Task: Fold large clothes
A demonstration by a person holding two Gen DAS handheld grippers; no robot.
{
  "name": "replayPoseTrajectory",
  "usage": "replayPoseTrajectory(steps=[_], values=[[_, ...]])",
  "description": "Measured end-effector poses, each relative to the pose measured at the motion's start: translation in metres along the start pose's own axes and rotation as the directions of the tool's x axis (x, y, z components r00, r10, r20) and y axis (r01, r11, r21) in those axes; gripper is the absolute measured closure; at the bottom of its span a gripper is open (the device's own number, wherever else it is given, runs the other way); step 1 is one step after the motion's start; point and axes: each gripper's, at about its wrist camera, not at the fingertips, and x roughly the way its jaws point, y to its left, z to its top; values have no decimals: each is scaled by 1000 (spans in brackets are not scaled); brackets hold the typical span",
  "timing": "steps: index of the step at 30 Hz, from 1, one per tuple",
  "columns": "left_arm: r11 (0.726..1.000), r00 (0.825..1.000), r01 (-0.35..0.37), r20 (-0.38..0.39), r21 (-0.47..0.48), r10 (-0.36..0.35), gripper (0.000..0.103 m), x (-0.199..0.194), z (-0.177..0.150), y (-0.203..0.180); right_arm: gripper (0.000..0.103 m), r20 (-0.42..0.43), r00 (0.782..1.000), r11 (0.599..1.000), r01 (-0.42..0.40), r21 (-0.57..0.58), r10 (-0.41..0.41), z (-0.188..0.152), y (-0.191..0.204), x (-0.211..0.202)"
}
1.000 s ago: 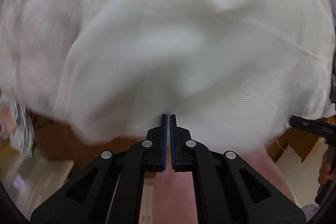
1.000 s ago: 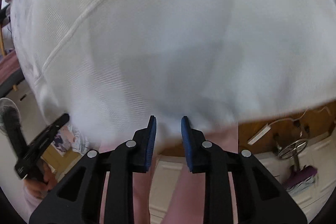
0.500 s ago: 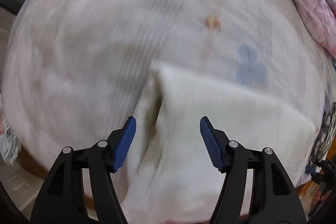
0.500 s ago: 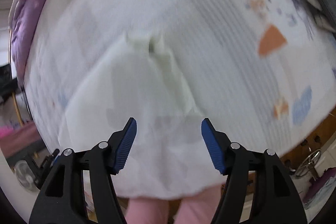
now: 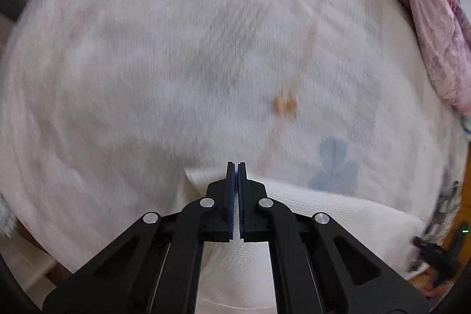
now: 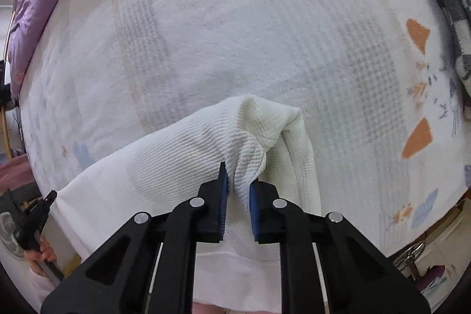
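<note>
Right wrist view: the right gripper pinches a bunched ridge of the cream knit garment near its raised corner.

The garment lies at the near edge of the patterned bedspread, and each claw takes one end, probably so the edge lifts evenly for a fold. The left gripper has its pads pressed together over the garment's far edge; whether cloth sits between them cannot be told. A purple quilt is bunched at the far side.
</note>
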Motion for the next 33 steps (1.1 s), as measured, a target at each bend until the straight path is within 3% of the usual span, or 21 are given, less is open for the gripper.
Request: replayPoseTrajectory(steps=[2,5,7,8,9,10,11,14,17,19,20,21,23,25,28,29,30,33], values=[[998,997,-53,65,39,50,103,-6,17,0,92,20,1000,1000,-1,-7,1,4,6,-4],[1000,1000,-15,-14,22,15,103,5,43,17,87,-6,999,999,49,-4,-49,19,8,10],[997,998,14,-65,73,-9,102,8,39,10,63,-83,987,990,138,16,-136,24,7,28],[994,999,-20,-38,107,25,99,6,28,8,63,-78,989,991,130,30,-128,23,8,26],[988,998,-43,-40,147,49,92,1,18,5,62,-65,993,995,96,26,-94,20,9,21],[982,997,-50,-44,182,59,72,-2,4,2,60,-57,996,998,70,8,-69,15,10,15],[979,998,-37,-51,200,48,62,-5,-10,1,60,-40,996,997,78,-16,-79,7,11,6],[970,993,4,-119,241,26,63,-8,-63,1,60,-3,994,992,111,-59,-111,-26,6,-7],[976,969,-6,-241,220,61,63,9,-122,13,63,-105,986,992,126,-20,-127,-63,-22,24],[979,947,-50,-303,195,109,64,24,-152,24,102,-211,974,991,101,84,-82,-88,-47,54],[982,937,-74,-326,173,128,69,30,-166,31,102,-274,961,979,76,191,-21,-107,-60,69],[986,935,-86,-330,146,131,74,34,-176,39,102,-285,957,966,26,257,50,-125,-65,73],[984,938,-131,-307,122,163,98,34,-184,52,103,-289,955,977,2,211,61,-147,-53,70],[980,935,-166,-296,114,193,101,37,-180,62,103,-314,948,983,4,186,55,-167,-43,72],[981,925,-157,-331,116,187,100,46,-165,70,103,-400,916,981,60,182,18,-192,-44,89],[976,922,-162,-329,147,202,101,41,-162,65,103,-390,921,984,75,163,-6,-195,-41,84],[966,933,-164,-287,198,217,101,28,-158,56,103,-351,936,987,44,154,13,-201,-40,72],[953,955,-87,-249,291,163,101,-1,-164,27,103,-214,976,998,43,54,-31,-202,-22,32]])
